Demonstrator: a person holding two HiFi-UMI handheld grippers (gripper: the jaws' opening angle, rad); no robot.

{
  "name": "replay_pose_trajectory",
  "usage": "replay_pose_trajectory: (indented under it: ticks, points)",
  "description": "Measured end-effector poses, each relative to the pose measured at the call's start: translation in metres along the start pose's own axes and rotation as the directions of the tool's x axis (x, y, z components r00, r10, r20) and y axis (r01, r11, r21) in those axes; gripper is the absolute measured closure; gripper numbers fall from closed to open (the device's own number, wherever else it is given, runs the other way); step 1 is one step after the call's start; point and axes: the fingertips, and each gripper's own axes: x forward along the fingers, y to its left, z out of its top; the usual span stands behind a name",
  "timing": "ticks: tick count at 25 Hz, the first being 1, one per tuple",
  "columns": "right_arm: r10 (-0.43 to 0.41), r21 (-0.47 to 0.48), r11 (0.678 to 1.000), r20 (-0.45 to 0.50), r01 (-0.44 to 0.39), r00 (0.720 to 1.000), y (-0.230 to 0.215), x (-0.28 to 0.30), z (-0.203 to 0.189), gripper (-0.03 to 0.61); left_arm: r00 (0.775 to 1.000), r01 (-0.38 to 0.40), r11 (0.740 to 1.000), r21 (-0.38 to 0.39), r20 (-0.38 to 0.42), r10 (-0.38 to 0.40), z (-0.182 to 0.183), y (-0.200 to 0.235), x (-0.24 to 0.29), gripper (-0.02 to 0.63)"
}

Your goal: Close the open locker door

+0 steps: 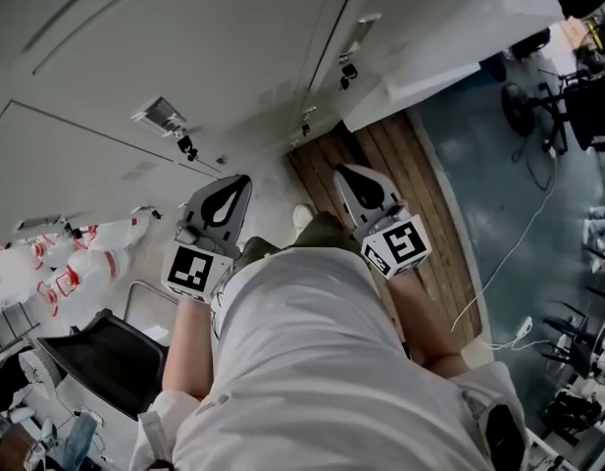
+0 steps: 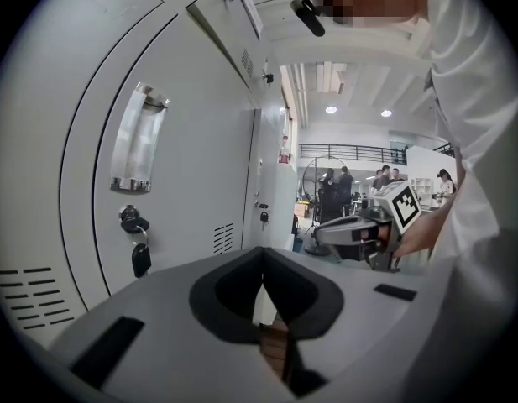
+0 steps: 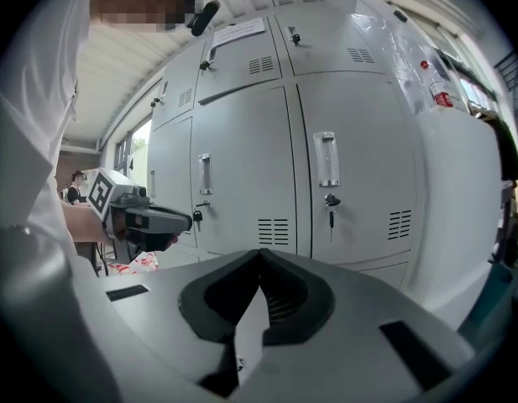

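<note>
Before the grey lockers (image 3: 359, 49) — doors (image 3: 242, 166) shut, contents hidden, keys (image 3: 331, 219) dangling outside — my left tool (image 2: 262, 259) and right tool (image 3: 260, 257) both sit closed, holding nothing.

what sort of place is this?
Probably a locker bank at the edge of a workshop or lab hall: grey metal lockers with keys in the locks, people standing in the open hall beyond.

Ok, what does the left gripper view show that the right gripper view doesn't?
Only the left: the right hand-held gripper, people across the room, ceiling lights. Only the right: the left hand-held gripper, a paper label, bagged bottles. Both: grey locker doors with keys in their locks, and own jaws together, empty.
</note>
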Motion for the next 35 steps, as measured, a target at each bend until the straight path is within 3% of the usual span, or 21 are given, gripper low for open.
replay_pose_trajectory:
  ticks: [11, 35]
  points:
    - [-0.053, -0.004, 0.999, -0.009, 0.053, 0.999, 0.009, -0.022, 0.000, 0.569, 0.998, 0.054, 0.999, -0.003, 0.031, -0.054, 0.012, -0.017, 0.003, 0.612]
    - [0.006, 0.018, 1.000, -0.034, -0.005, 0.999, 0.012, -0.010, -0.005, 0.569, 1.000, 0.026, 0.999, -0.026, 0.010, -0.026, 0.005, -0.011, 0.004, 0.611]
